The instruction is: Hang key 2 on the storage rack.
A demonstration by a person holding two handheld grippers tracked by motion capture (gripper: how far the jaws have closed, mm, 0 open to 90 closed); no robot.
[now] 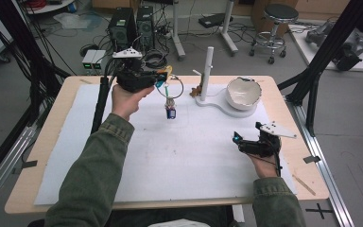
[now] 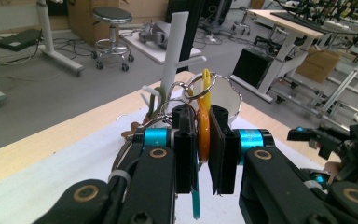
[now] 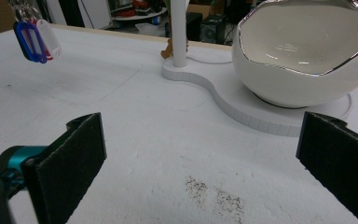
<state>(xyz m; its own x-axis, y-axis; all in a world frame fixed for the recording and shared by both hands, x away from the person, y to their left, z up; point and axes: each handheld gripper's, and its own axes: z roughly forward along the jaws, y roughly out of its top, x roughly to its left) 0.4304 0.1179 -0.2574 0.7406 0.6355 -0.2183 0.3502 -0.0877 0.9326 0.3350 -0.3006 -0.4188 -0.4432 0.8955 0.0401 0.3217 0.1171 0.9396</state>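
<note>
My left gripper (image 1: 162, 76) is raised over the table's far left, shut on an orange-yellow tag (image 2: 203, 133) of a key bunch. A metal ring (image 2: 210, 83) sticks up past the jaws. From it hang a wire loop and blue and white tags (image 1: 170, 111), seen from the right gripper as tags (image 3: 36, 38) in the air. Just right of it stands the white peg stand (image 1: 207, 70), with its post (image 2: 175, 46) straight ahead of the left jaws. My right gripper (image 1: 237, 138) rests low at the table's right, open and empty, gripper (image 3: 205, 140) facing the stand's base (image 3: 242, 109).
A white bowl (image 1: 244, 91) with a wavy silver rim sits on the stand's round base (image 1: 220, 105). A small brown object (image 1: 197, 90) lies at the foot of the post. White sheet (image 1: 179, 156) covers the tabletop. A stool, computers and cables are on the floor beyond.
</note>
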